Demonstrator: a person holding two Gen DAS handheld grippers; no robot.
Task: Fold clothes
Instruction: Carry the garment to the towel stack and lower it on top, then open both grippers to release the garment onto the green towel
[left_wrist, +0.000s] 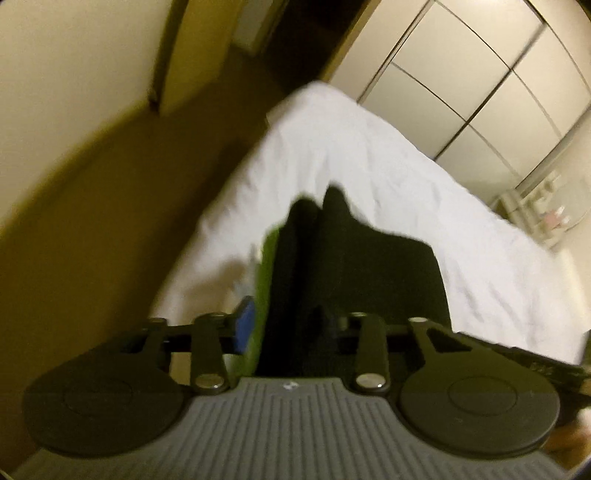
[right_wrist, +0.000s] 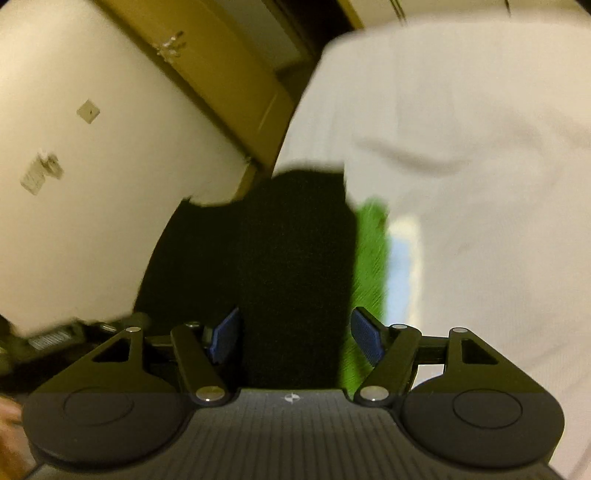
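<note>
Left gripper (left_wrist: 286, 332): jaws clamped on black garment (left_wrist: 354, 266) with green layer (left_wrist: 267, 280), hanging over white bed (left_wrist: 369, 147) toward 12 o'clock. Right gripper (right_wrist: 295, 336): garment between the blue pads (right_wrist: 364, 338), jaws apart; grip unclear, heavy motion blur.

No readable text, number or brand is being shown in either view; only a small white emblem, too blurred to be made out, is being seen on the ribbed grey body (right_wrist: 291, 398) just behind the jaws of each gripper.
</note>
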